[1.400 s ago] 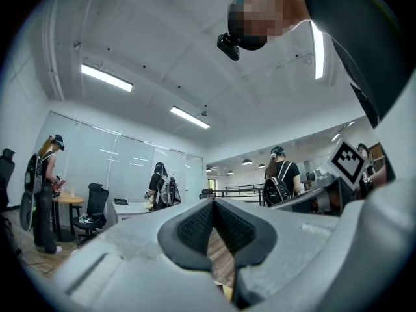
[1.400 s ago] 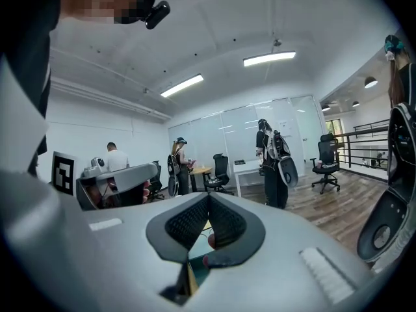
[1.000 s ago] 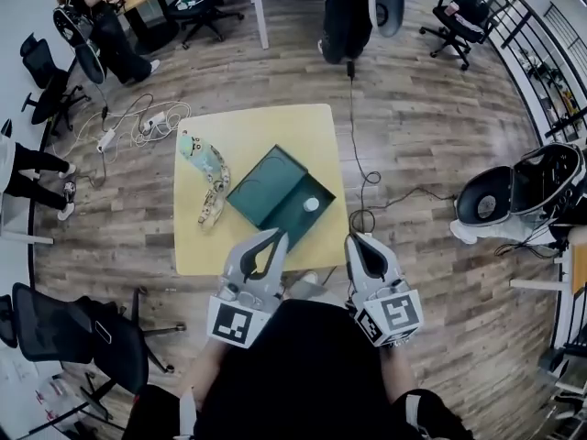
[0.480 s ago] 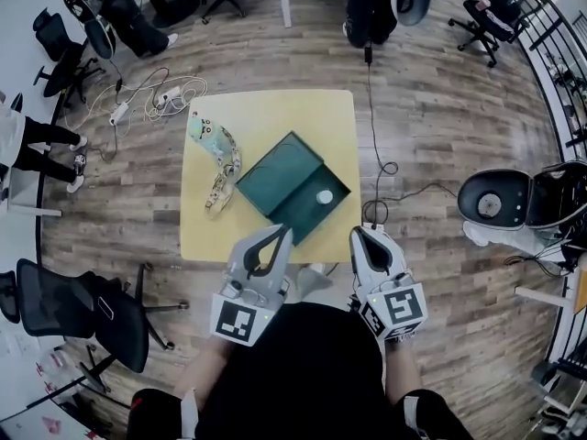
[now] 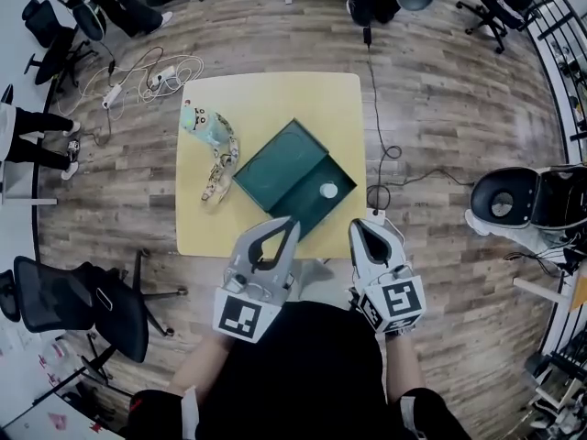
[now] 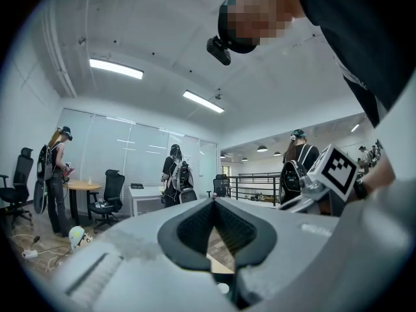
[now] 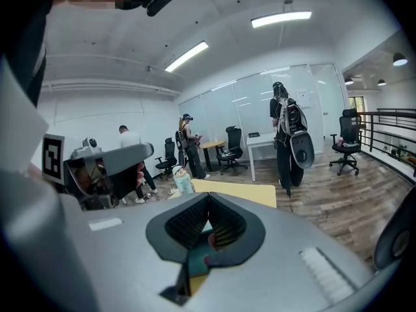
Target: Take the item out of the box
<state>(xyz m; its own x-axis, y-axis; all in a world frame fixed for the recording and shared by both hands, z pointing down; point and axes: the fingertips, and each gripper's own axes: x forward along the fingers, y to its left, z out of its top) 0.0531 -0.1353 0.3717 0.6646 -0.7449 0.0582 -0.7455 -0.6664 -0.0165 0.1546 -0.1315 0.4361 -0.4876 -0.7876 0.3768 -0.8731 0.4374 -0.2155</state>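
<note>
A dark green box (image 5: 275, 170) lies open on the yellow table (image 5: 266, 99), its lid flat beside the tray. In the tray's right corner rests a small white round item (image 5: 328, 191). My left gripper (image 5: 292, 221) hovers over the table's front edge, just short of the box, shut with nothing in it. My right gripper (image 5: 356, 227) is at the table's front right corner, also shut and holding nothing. In the left gripper view the left gripper (image 6: 213, 200) has its tips together. In the right gripper view the right gripper (image 7: 208, 195) is pressed shut, with green of the box (image 7: 197, 257) behind it.
A patterned soft toy (image 5: 215, 150) lies left of the box. A black cable (image 5: 378, 126) runs over the floor on the right. Office chairs (image 5: 87, 314) stand at the left, a white pod chair (image 5: 518, 200) at the right. People stand beyond the table's far side.
The table and box have slid up the head view. Both grippers stay shut near the table's front edge; the left one has drifted slightly right.
</note>
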